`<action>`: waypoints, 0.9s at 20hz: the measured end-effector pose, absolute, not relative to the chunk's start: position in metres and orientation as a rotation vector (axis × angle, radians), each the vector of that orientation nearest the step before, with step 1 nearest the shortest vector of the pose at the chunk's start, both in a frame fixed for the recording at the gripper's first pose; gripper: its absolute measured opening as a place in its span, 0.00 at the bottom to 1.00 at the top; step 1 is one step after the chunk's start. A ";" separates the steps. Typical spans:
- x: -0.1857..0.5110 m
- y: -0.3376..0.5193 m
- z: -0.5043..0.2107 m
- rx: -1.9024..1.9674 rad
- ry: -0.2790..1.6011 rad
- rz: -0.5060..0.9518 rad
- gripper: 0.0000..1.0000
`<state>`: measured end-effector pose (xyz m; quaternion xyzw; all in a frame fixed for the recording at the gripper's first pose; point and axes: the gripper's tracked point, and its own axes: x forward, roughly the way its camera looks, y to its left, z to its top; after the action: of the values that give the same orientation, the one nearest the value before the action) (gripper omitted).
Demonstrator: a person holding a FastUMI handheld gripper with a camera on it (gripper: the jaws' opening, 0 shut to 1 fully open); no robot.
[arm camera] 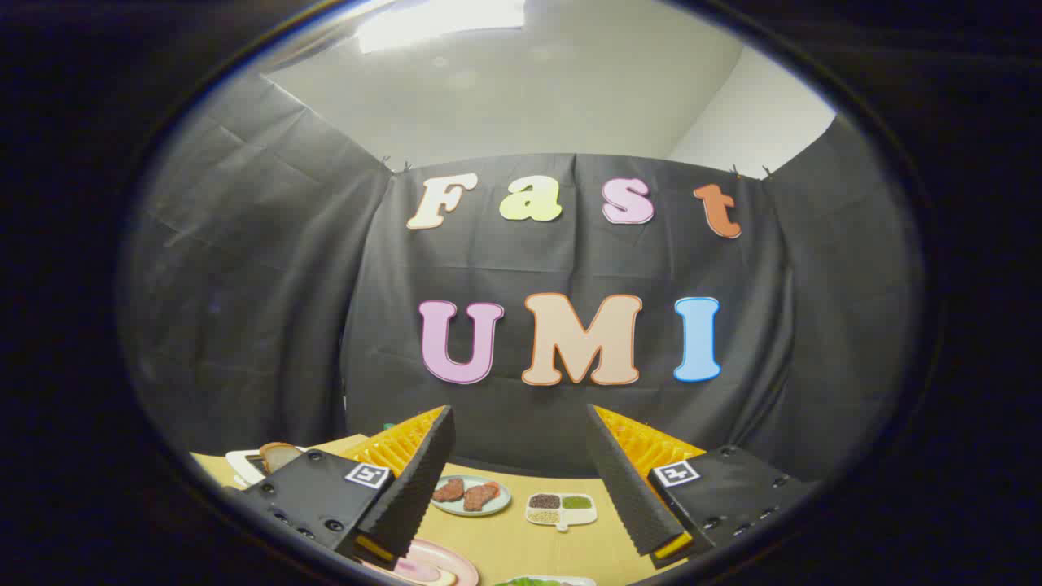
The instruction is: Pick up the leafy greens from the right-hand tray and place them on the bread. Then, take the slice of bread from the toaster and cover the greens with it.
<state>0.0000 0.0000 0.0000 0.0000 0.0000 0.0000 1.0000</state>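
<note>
My gripper [521, 456] is held high above the wooden table [521, 541] with its two black-and-orange fingers wide apart and nothing between them. A sliver of the leafy greens [531, 582] on a white tray [570, 579] peeks out low between the fingers. Beside the left finger lies a pink plate [444, 560] with something pale on it, partly hidden by that finger. Beyond the left finger, at the table's far left, a brown bread slice [279, 455] stands in a white toaster [242, 465].
Ahead between the fingers sits a pale plate with two reddish meat pieces [470, 494]. To its right is a small white divided dish [560, 509] with dark, green and pale fillings. The black cloth wall closes the table's far side.
</note>
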 end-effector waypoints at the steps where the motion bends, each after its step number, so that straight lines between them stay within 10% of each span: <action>1: 0.001 -0.001 -0.001 0.002 0.001 0.002 1.00; 18: 0.003 -0.029 0.001 0.006 -0.008 -0.019 1.00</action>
<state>0.0031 -0.0288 0.0007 0.0032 -0.0041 -0.0097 0.9999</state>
